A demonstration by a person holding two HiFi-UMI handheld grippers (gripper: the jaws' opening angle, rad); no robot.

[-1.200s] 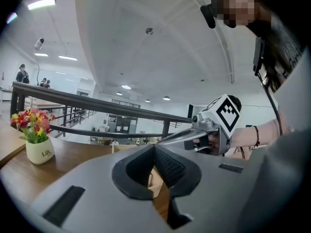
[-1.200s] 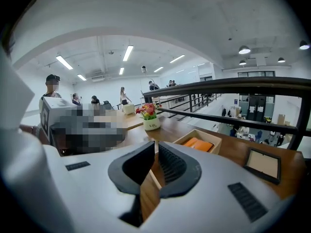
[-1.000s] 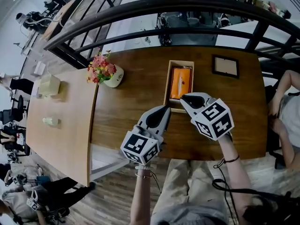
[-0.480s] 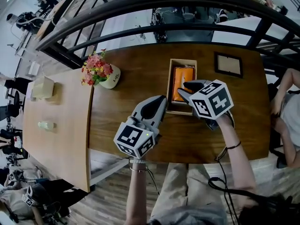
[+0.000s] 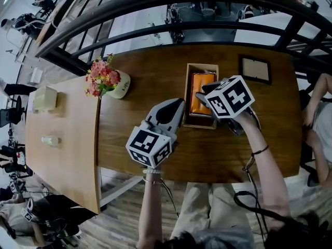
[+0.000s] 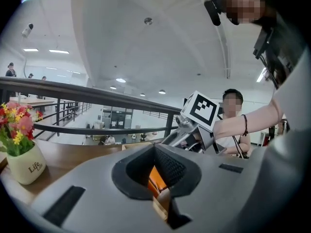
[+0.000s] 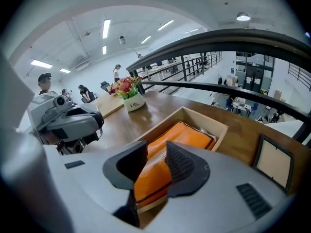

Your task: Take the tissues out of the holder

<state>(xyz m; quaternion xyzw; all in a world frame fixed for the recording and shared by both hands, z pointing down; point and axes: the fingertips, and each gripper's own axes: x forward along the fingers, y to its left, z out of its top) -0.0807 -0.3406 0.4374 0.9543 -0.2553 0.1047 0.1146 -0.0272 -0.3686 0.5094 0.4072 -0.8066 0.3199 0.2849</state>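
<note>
An open wooden holder lies on the dark wooden table, with an orange tissue pack inside it. My right gripper hovers over the pack's near half, jaws open. In the right gripper view the orange pack shows between and below the right gripper, inside the holder. My left gripper sits just left of the holder's near wall, shut and holding nothing. From the left gripper, a strip of the orange pack shows, and the right gripper's marker cube beyond it.
A white vase of flowers stands at the table's left end. A dark picture frame lies right of the holder. A black railing runs behind the table. A lighter table adjoins on the left. A person sits at the right edge.
My right gripper has moved forward, from the holder's near end to over the orange pack. The left gripper has edged forward beside the holder's left wall.
</note>
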